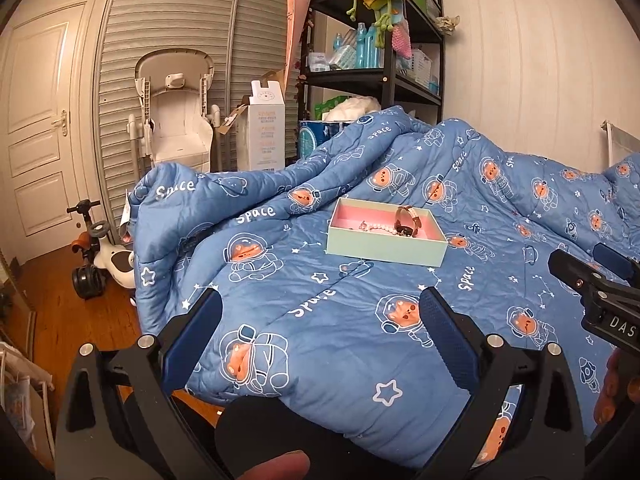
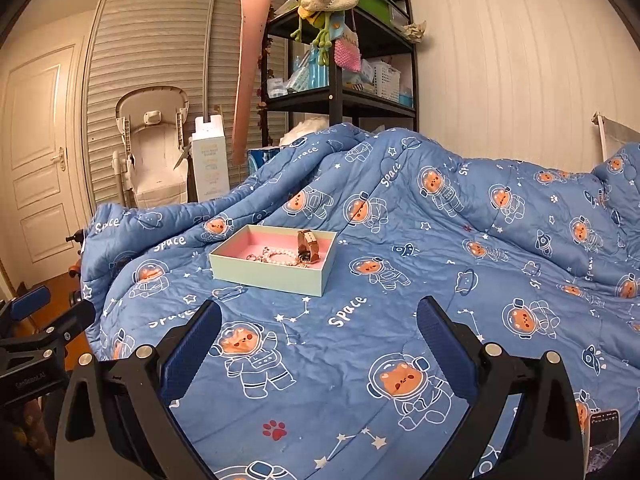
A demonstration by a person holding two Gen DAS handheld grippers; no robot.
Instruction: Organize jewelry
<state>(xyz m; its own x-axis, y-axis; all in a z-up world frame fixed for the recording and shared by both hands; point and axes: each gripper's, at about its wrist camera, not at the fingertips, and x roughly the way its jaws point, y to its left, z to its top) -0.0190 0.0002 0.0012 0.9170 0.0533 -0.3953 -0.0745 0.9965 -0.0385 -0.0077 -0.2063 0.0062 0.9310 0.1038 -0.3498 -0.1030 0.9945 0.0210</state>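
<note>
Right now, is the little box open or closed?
Open. The box has no lid on, so its pink inside shows, with a pearl bracelet and a watch in it.

On the quilt (image 2: 400,320) sits a box (image 2: 272,276), with a watch (image 2: 306,246) right of a bracelet (image 2: 280,257) inside.
</note>
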